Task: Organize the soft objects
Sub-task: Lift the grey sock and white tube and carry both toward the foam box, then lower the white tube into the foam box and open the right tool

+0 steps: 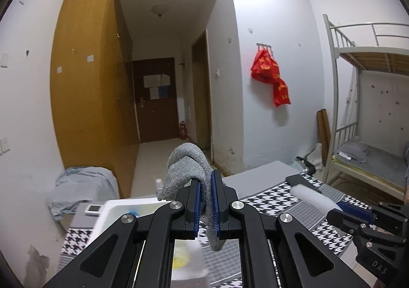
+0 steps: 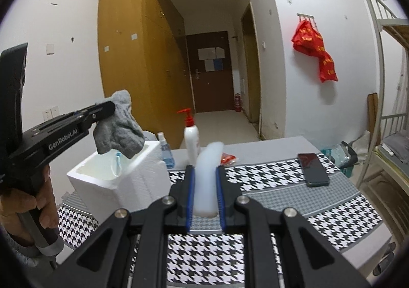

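A grey knitted sock point(image 2: 118, 125) hangs bunched from the left gripper point(image 1: 205, 201), whose blue pads are clamped on it; part of it droops below the jaws and part bulges above them. Seen from the right-hand camera, it dangles in the air over the open white foam box point(image 2: 122, 180), not touching the rim. Inside the box something blue-handled point(image 2: 118, 160) leans against the wall, though I cannot make out what it is.

The right gripper point(image 2: 205, 193) is closed on a pale, whitish foam piece point(image 2: 208, 178), squeezed between the pads and sticking up past them; its top edge is blurred. In the left camera that piece point(image 1: 313, 197) shows as a white roll, with only the tip of the right gripper in frame.

Behind the box stand a small blue spray bottle point(image 2: 165, 151) and a white pump bottle point(image 2: 191, 141) with a red top, the bottle's base hidden by the foam piece. A red packet point(image 2: 228, 158) lies just past it. A dark phone point(image 2: 313, 169) rests flat on the houndstooth tablecloth point(image 2: 281, 185). A hand point(image 2: 30, 201) grips the left tool's handle, cut off at the frame edge.
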A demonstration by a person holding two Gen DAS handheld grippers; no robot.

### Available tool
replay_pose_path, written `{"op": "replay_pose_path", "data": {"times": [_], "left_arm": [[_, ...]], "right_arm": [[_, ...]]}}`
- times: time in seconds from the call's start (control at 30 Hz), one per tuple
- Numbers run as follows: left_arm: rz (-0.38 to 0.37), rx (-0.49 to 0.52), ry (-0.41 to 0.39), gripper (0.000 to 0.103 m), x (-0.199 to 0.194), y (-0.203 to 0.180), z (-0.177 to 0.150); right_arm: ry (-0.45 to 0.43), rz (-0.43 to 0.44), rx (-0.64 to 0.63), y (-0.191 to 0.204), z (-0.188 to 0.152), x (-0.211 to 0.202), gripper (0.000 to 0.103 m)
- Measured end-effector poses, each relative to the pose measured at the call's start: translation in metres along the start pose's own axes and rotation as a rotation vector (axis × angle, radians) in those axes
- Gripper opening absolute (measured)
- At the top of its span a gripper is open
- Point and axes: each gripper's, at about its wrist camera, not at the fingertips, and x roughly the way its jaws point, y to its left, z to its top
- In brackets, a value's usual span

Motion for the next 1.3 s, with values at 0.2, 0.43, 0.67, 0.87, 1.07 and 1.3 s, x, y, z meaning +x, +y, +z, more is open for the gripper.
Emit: {"op": "replay_pose_path", "data": {"times": [0.2,0.43,0.67,0.87,1.07,1.3], "left_arm": [[0.022,-0.012,0.002,0.009,-0.003,0.019,0.0],[0.048,-0.027,0.01,0.009,-0.007,0.038,-0.005],[0.082,-0.038,0.014,0.009,-0.011,0.053,-0.007],[0.115,-0.052,0.023,0.009,-0.012,0.067,-0.012],[0.135,-0.077,0.033,0.009,-0.01,0.08,-0.018],[0.16,-0.086,0.027,0.009,-0.015,0.093,-0.019]], "right_arm": [[-0.001,0.038,-0.032,0.025,0.002,0.006,0.019],[0.001,0.082,-0.057,0.046,0.006,0.014,0.019],[0.007,0.135,-0.088,0.065,0.011,0.023,0.019],[0.017,0.18,-0.108,0.079,0.014,0.035,0.019],[0.023,0.225,-0.125,0.093,0.017,0.046,0.019],[0.038,0.258,-0.141,0.107,0.017,0.06,0.019]]}}
